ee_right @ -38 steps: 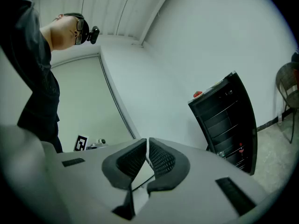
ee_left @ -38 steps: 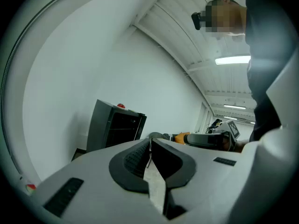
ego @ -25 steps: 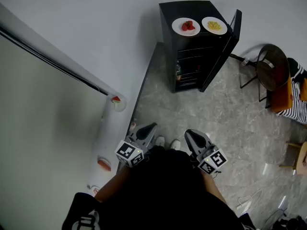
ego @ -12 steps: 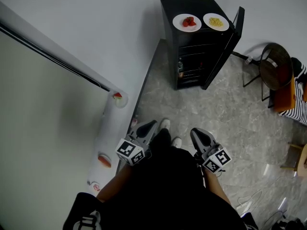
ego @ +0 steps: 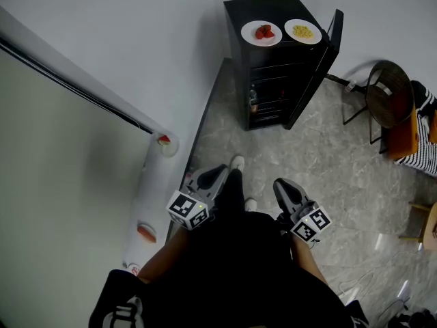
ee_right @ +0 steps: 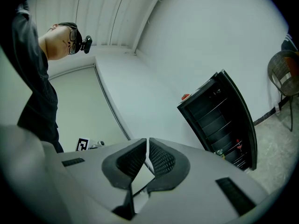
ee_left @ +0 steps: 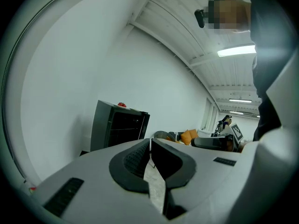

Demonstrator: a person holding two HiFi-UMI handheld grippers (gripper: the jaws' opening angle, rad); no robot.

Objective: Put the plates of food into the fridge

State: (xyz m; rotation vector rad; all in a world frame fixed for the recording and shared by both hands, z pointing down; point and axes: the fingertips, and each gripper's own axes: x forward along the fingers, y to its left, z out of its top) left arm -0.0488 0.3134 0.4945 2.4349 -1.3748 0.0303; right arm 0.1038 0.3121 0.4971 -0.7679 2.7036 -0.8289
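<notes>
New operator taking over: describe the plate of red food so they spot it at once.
Find the black fridge against the white wall, its door open. Two white plates sit side by side on its top. The red-food plate is the left one in the head view, farther from the door; the yellow-food plate beside it is its only neighbour.

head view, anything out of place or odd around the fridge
Nothing is spilled or damaged. The door of the fridge stands open, and the plate of red food and plate of yellow food sit on its top, not inside.
</notes>
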